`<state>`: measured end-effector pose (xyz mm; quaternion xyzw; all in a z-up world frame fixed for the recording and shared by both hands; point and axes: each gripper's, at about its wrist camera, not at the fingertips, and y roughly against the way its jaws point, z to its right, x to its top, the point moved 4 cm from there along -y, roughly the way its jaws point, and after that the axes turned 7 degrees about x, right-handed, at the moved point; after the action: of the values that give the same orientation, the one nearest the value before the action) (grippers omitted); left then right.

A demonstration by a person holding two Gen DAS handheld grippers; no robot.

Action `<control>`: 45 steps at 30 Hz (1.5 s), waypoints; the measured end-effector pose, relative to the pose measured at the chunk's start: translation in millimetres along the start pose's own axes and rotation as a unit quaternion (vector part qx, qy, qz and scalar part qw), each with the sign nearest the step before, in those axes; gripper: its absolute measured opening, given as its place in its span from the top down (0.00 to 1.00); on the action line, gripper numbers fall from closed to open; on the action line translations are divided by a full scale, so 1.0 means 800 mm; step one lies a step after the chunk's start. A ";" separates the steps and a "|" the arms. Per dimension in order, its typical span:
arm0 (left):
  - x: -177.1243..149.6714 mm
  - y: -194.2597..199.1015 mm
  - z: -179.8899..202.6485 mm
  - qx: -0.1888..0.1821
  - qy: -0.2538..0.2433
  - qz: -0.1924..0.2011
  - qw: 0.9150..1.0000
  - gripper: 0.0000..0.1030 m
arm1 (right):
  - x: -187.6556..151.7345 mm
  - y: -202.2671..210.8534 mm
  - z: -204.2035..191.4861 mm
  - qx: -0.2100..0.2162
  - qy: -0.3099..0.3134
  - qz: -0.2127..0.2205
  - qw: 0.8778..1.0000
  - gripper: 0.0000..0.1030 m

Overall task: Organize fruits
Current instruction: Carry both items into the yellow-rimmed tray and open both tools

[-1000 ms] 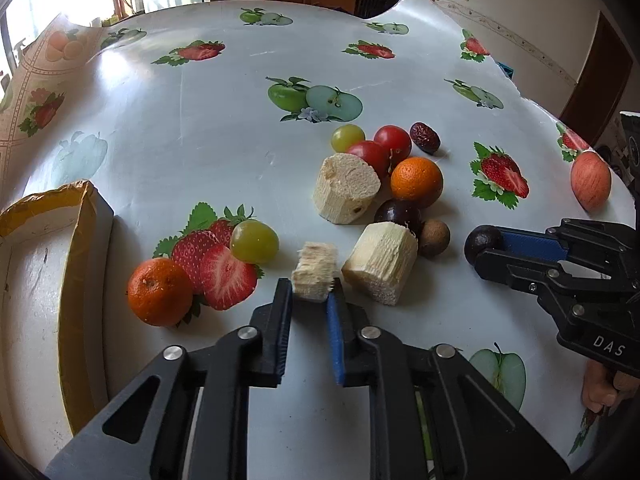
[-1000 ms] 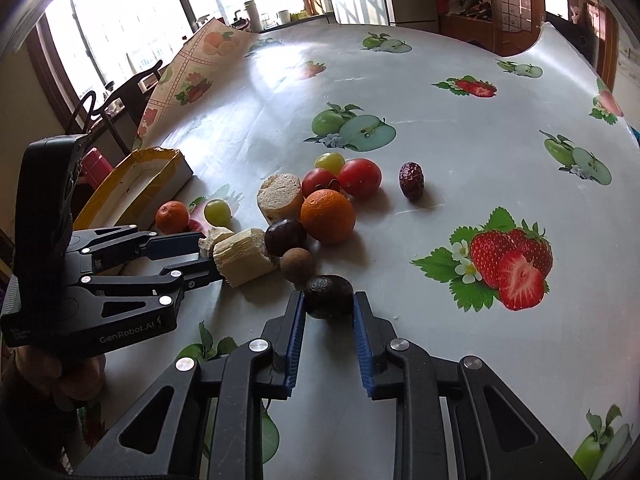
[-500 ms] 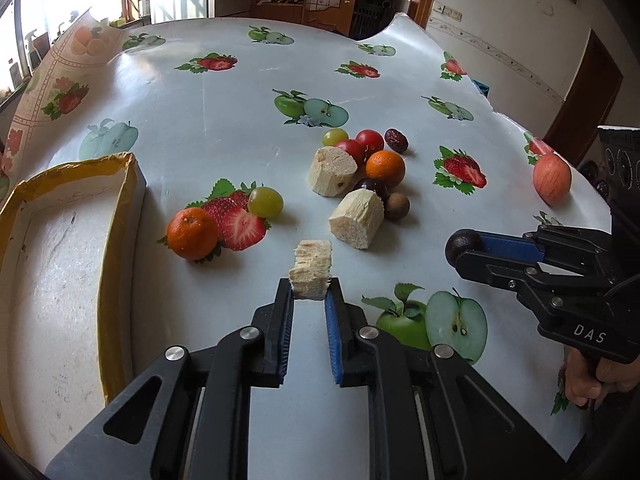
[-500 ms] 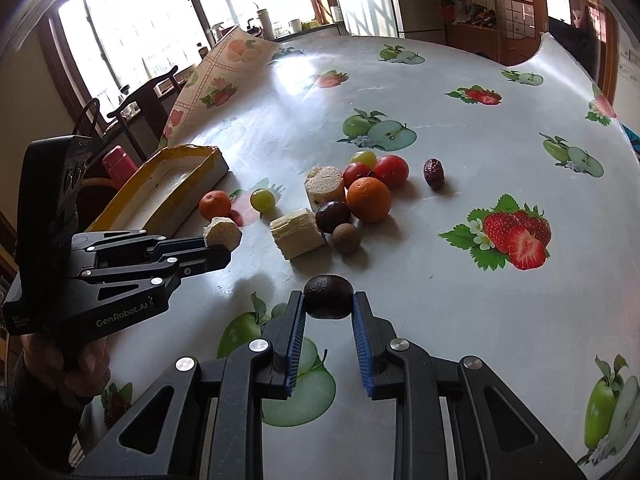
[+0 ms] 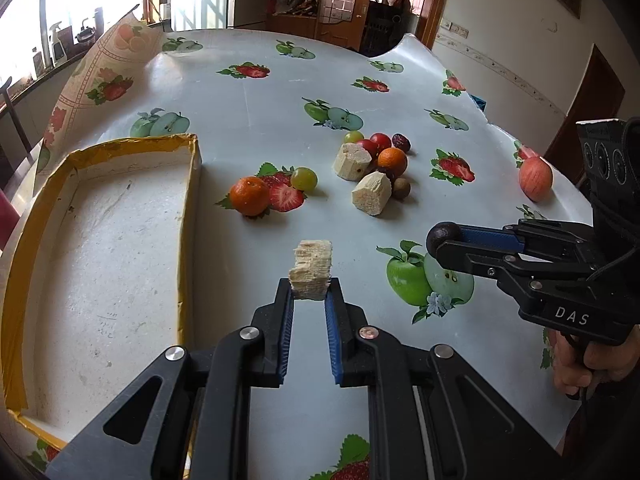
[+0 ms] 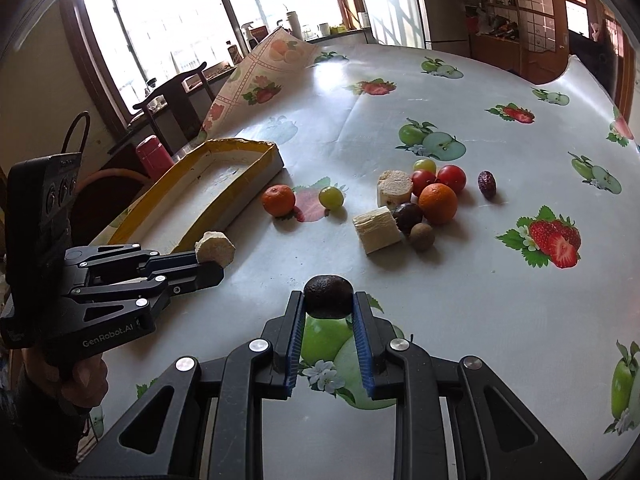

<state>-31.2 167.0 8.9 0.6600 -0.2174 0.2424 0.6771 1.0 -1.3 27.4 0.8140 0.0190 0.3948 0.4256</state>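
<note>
**Operator:** My left gripper [image 5: 310,294] is pinching a pale, fibrous chunk [image 5: 311,269] between its blue pads, jaws nearly closed, and the chunk is hanging clear above the tablecloth [image 5: 248,120]. My right gripper [image 6: 328,300] is squeezing a dark, round fruit [image 6: 328,295] at its fingertips, jaws only a little apart, the fruit sticking up past the tips.

**Observer:** Where is the box sitting from where you are holding?

**Operator:** The yellow-edged box [image 5: 188,208] is lying just left of the left gripper, its white floor showing nothing inside. In the right wrist view it is stretching away ahead and left, beyond the left gripper.

**Observer:** And the loose fruit?

**Operator:** Ahead of the left gripper a mandarin [image 5: 249,195] and a green grape [image 5: 303,178] are resting near each other on a printed strawberry. Further ahead and right, a cluster is sitting together: two pale chunks [image 5: 371,198], an orange [image 5: 392,161], two red tomatoes [image 5: 380,142], another green grape [image 5: 354,136], a dark plum-like fruit [image 6: 407,215] and a small brown one [image 5: 401,188]. A wrinkled dark date [image 5: 401,142] is lying just beyond that cluster. Far right, well apart, a reddish apple [image 5: 535,178] is standing by the table edge.

**Observer:** The two grippers?

**Operator:** They are hovering side by side, apart, each in a hand [image 5: 580,364].
</note>
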 end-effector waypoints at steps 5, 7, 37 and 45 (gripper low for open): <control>-0.008 0.025 -0.034 0.015 0.015 0.012 1.000 0.87 | 0.002 -0.009 -0.037 0.019 0.016 -0.004 1.000 0.77; -0.012 0.032 -0.051 0.024 0.021 0.015 0.999 0.87 | 0.004 -0.016 -0.055 0.032 0.025 -0.006 0.999 0.77; -0.069 -0.001 -0.220 0.096 0.112 -0.048 0.988 0.87 | 0.027 -0.207 -0.270 0.114 0.168 -0.136 0.970 0.74; -0.074 0.000 -0.228 0.102 0.127 -0.060 0.985 0.60 | 0.018 -0.212 -0.268 0.096 0.186 -0.145 0.967 0.55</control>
<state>-82.9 346.9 -33.9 0.7011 -0.0639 0.3040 0.6418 -78.8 256.9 -13.6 0.7522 0.2538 0.4691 0.3869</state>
